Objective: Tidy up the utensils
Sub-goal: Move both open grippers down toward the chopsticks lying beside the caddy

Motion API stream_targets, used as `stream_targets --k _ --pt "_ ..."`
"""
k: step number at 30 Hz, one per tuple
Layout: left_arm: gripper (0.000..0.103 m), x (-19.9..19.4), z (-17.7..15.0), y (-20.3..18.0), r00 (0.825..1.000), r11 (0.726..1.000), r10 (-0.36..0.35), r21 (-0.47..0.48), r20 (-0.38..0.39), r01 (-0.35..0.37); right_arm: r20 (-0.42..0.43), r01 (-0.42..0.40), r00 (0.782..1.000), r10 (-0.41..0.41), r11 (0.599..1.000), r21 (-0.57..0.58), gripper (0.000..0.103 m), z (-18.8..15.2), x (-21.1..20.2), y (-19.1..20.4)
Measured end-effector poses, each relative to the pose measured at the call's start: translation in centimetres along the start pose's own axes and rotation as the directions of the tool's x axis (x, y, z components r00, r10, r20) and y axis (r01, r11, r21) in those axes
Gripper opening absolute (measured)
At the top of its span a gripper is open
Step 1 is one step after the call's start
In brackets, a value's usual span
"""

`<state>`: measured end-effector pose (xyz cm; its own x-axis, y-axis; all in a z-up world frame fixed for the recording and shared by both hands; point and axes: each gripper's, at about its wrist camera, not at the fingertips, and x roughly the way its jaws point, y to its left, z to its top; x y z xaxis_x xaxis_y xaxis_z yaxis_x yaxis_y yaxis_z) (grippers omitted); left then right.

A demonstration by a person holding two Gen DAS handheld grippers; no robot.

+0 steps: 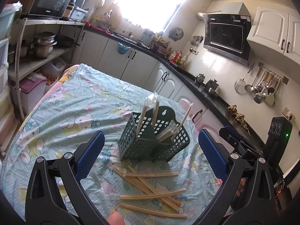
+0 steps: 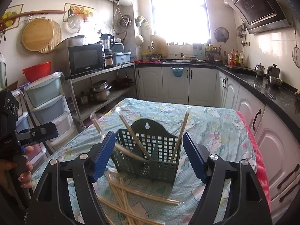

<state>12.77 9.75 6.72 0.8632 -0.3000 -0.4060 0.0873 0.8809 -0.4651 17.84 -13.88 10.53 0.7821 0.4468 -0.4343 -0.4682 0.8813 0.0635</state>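
Right now your left gripper (image 1: 151,150) has its blue pads spread wide with nothing between them; it sits on the near side of the dark green utensil basket (image 1: 153,140), pointing down toward it. Your right gripper (image 2: 149,154) is also spread, pads apart and clear of everything, framing the same basket (image 2: 148,155) from its near side. The log has its jaws levelling off wide, and the pads grip nothing.

The basket stands upright on the patterned tablecloth (image 1: 75,112), toward the table's right-hand edge as the left wrist view shows it. It has a centre divider making two compartments. Wrapped chopsticks (image 2: 135,136) already stand tilted in it: two lean in the left compartment, one (image 2: 181,133) leans in the right, as seen from the right wrist. Clear wrapper tips poke above the rim.

Loose chopsticks (image 1: 153,189) lie crossed in a scattered pile on the cloth, just near of the basket, between it and your grippers. None touch either gripper.

Your left hand (image 2: 25,172) on its gripper handle shows at the left edge of the right wrist view. Kitchen counter (image 2: 262,86) runs along the far and right walls.
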Motion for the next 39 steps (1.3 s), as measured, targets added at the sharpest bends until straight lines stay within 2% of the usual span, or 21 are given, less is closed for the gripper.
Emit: stream_targets --k 20,34,35,39 --pt "0.092 1.3 -5.5 1.8 0.99 0.999 0.024 -0.03 -0.141 -0.028 -0.115 0.016 0.993 -0.015 1.0 0.009 0.072 -5.2 0.1 -0.1" --pt "0.092 3.1 -9.9 2.1 0.963 0.999 0.016 -0.027 -0.269 -0.024 -0.195 0.037 0.98 -0.032 0.999 0.024 0.072 -8.4 1.2 -1.3" --pt "0.091 3.3 -10.1 2.2 0.961 0.999 0.015 -0.031 -0.276 -0.025 -0.2 0.041 0.979 -0.035 0.999 0.026 0.072 -8.6 1.3 -1.5" --pt "0.075 4.5 -11.0 3.2 0.947 0.997 0.008 -0.075 -0.322 -0.034 -0.221 0.062 0.974 -0.052 0.997 0.036 0.072 -9.3 1.9 -2.4"
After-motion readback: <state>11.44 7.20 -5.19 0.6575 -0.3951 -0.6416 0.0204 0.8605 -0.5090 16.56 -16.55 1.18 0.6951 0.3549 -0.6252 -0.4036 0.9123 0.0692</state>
